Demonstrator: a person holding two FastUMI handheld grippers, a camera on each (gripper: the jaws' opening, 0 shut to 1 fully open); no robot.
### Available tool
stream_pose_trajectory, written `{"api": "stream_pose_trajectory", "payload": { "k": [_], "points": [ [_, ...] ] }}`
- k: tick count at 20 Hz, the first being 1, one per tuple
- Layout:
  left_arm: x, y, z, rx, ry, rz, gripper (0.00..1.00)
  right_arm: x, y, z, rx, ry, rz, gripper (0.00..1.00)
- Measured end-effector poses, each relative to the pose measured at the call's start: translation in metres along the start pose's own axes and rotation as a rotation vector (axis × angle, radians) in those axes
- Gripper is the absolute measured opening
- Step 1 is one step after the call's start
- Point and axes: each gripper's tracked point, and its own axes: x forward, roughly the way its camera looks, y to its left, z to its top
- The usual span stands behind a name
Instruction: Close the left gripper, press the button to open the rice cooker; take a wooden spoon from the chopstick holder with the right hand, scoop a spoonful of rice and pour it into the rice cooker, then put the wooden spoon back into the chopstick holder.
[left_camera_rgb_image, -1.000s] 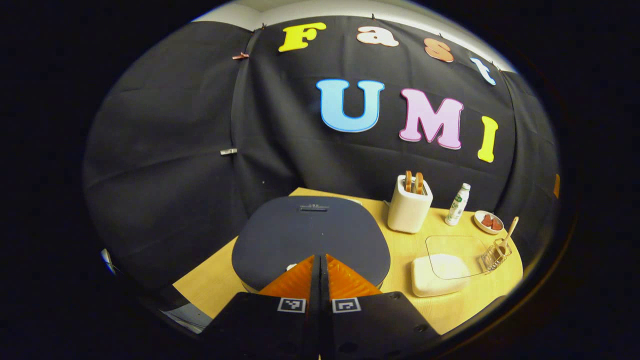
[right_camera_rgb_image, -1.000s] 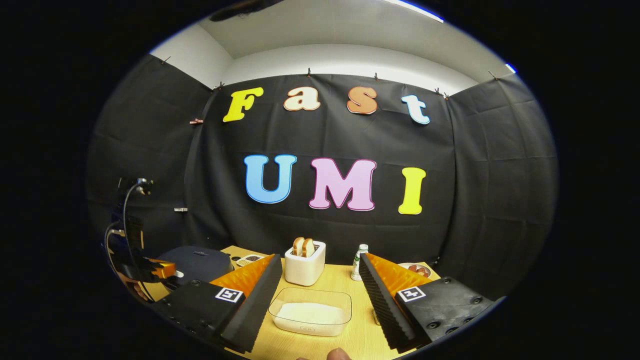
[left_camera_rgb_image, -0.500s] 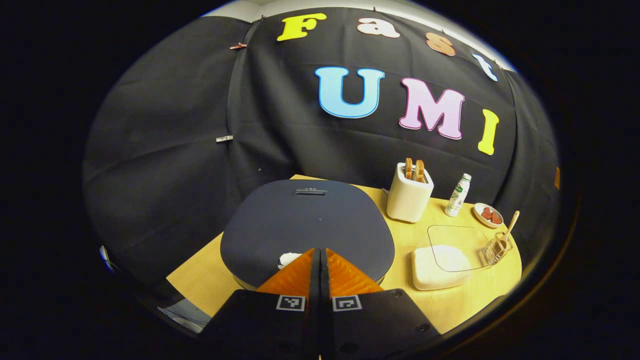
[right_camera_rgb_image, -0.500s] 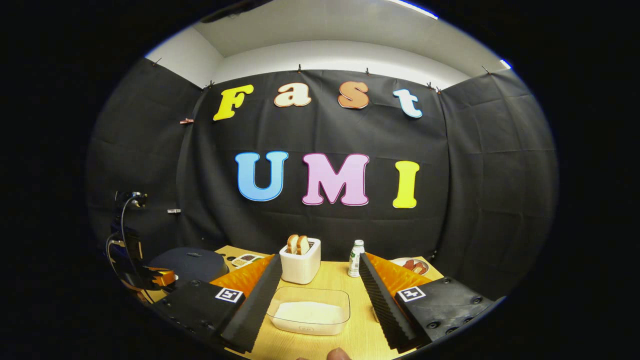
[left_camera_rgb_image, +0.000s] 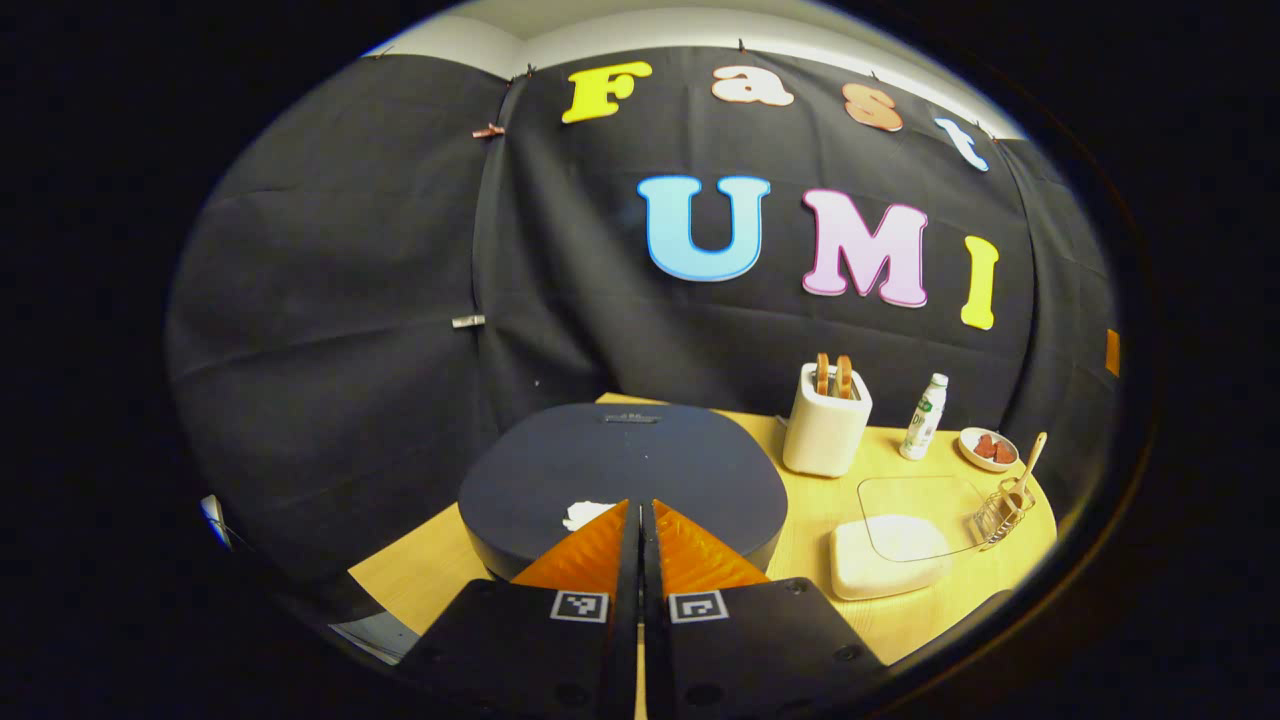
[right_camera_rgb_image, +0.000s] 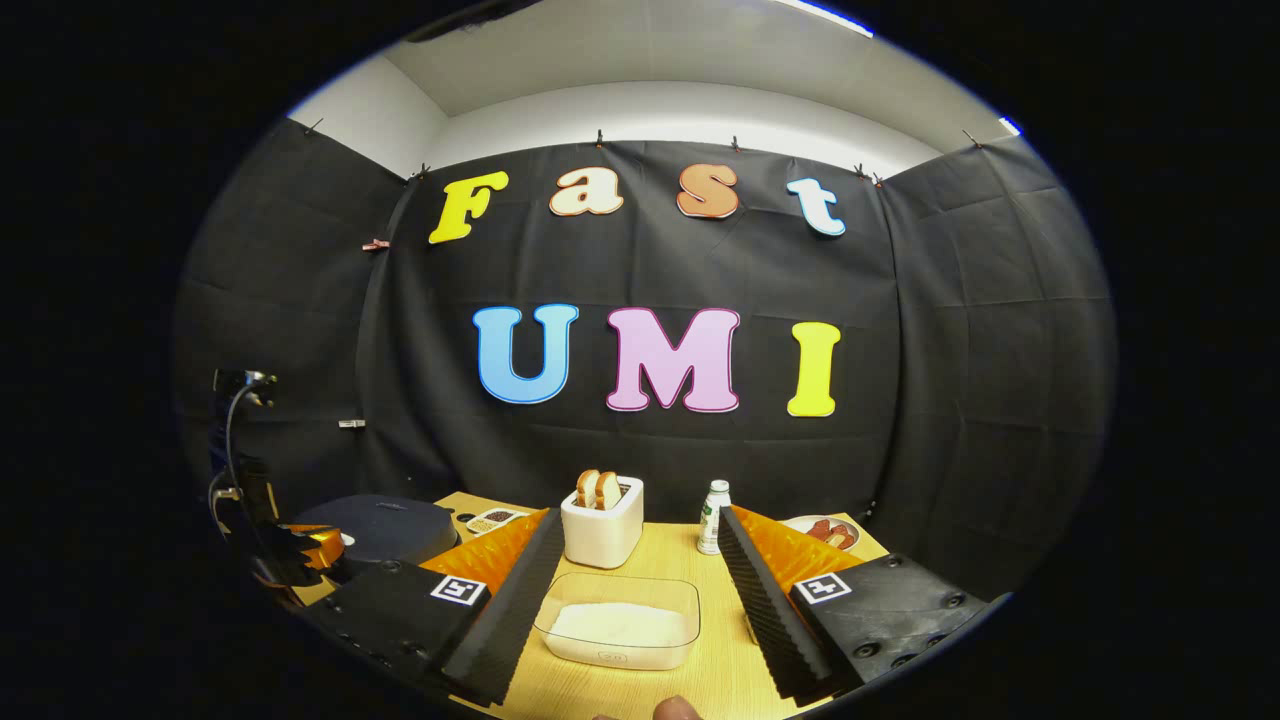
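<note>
I had the left gripper (left_camera_rgb_image: 640, 512) pressed together into one blunt tip, poised over the near edge of the rice cooker (left_camera_rgb_image: 620, 480), whose lid was still down, beside its white button (left_camera_rgb_image: 585, 514). The right gripper (right_camera_rgb_image: 640, 560) waited with fingers apart above the rice container (right_camera_rgb_image: 620, 630), ready for the wooden spoon (left_camera_rgb_image: 1028, 460) in the chopstick holder (left_camera_rgb_image: 1000, 515) at far right.

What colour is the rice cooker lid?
Dark navy blue rice cooker lid, clearest in the left gripper view.
</note>
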Motion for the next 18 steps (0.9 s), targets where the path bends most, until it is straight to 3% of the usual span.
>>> {"api": "stream_pose_trajectory", "payload": {
  "k": [3, 9, 18],
  "points": [
    [-0.015, -0.012, 0.02, 0.008, -0.078, -0.024, 0.29, 0.0, -0.003, 0.0, 0.006, 0.0, -0.007, 0.96],
    [-0.036, -0.04, 0.053, 0.065, -0.199, -0.077, 0.97, -0.003, -0.011, 0.001, 0.008, -0.001, -0.008, 0.96],
    [-0.047, -0.044, 0.073, 0.065, -0.247, -0.031, 0.97, 0.011, -0.06, -0.009, 0.015, 0.022, -0.071, 0.96]
  ]
}}
